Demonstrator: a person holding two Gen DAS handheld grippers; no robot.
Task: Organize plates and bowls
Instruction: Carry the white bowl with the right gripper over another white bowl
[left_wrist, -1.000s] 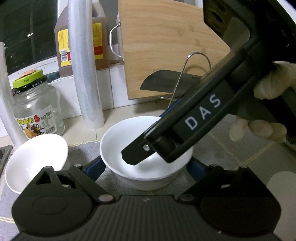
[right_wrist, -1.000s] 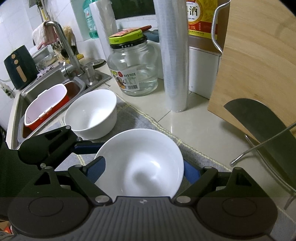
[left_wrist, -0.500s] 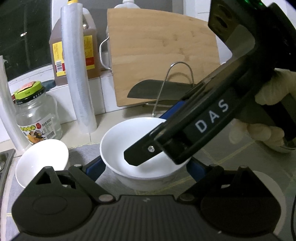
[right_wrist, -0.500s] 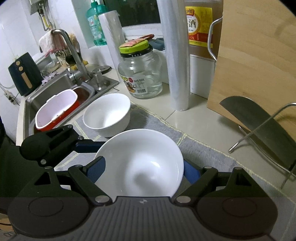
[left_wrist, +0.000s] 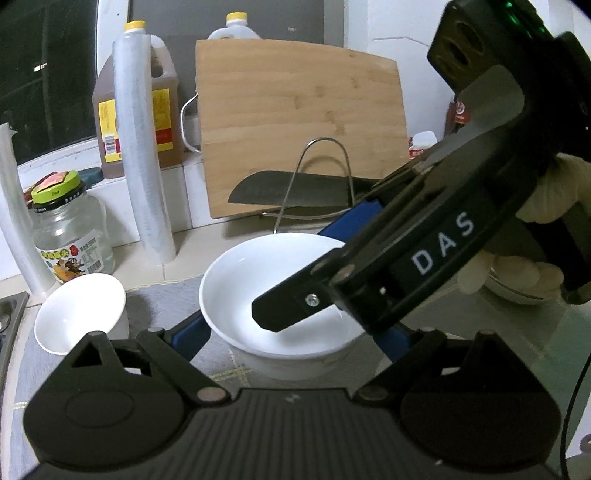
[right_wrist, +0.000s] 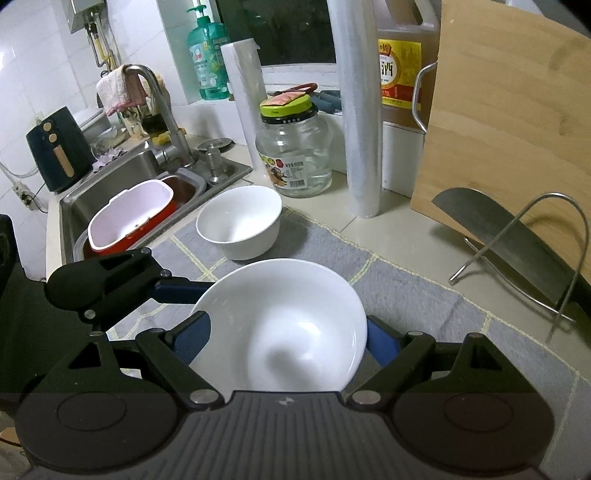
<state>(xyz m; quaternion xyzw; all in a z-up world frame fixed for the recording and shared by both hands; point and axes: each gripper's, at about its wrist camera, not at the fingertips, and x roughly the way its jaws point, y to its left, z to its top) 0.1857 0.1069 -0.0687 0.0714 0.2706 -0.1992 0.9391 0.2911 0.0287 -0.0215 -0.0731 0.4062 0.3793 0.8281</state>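
Grey mat on counter: both tools, left & right, pinch big white bowl; small bowl nearby.

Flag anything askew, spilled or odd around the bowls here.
Nothing spilled or broken. One oddity: both the left gripper and the right gripper straddle the same large white bowl. The small white bowl sits upright on the grey mat.

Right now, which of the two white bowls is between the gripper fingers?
The wider, shallower bowl, nearest the cameras: both grippers' blue fingers flank its rim. The smaller, deeper bowl sits free on the grey mat, nearer the sink.
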